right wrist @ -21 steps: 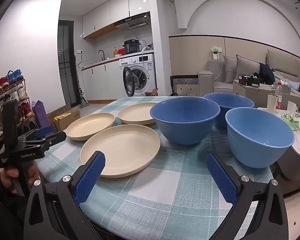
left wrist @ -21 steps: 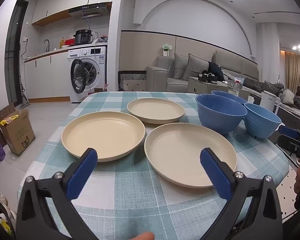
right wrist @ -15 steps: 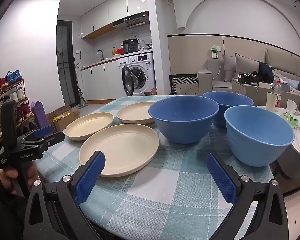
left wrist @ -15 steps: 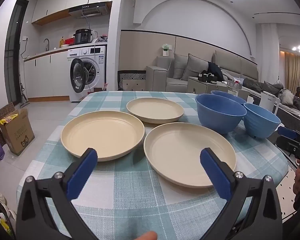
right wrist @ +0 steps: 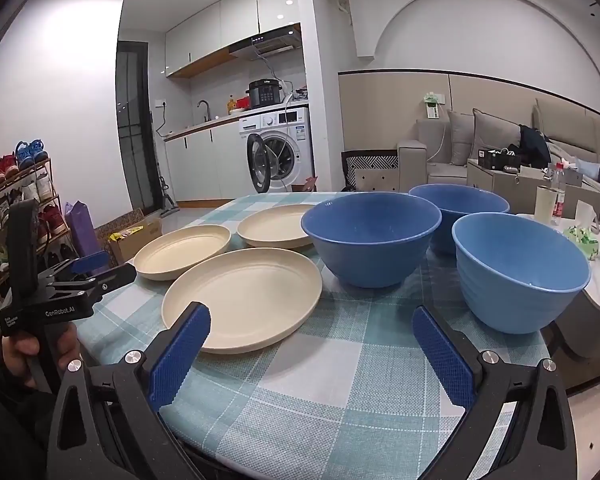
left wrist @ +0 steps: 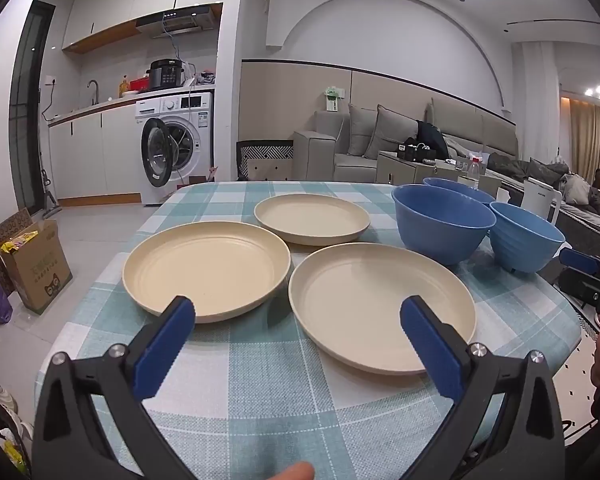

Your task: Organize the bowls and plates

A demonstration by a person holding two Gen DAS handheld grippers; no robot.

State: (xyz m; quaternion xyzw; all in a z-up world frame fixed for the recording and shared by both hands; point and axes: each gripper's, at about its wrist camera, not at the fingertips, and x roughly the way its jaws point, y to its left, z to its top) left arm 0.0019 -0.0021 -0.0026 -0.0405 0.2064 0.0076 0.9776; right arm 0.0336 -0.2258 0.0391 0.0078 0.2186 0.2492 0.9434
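Hovering at the near edge of a round table [left wrist: 260, 408] draped in a teal-checked cloth, the left gripper [left wrist: 296, 322] and the right gripper [right wrist: 310, 330] each stand with blue pads spread wide and nothing between them, neither touching any dish. Ahead lie the task's things, all apart from the tools: the near cream plate [left wrist: 380, 306] sits just past the left gripper, the left cream plate [left wrist: 206, 268] beside it, and the far cream plate [left wrist: 312, 218] beyond both. To the right stand the large blue bowl [right wrist: 370, 236], the ribbed blue bowl [right wrist: 520, 270] close to the table's right edge, and the rear blue bowl [right wrist: 464, 202] partly hidden behind them. The count is three plates and three bowls, none stacked. The risks appear to be these: a shallow plate rim could slip from the pads if pinched at an angle, and a careless reach could nudge the ribbed bowl off the edge.
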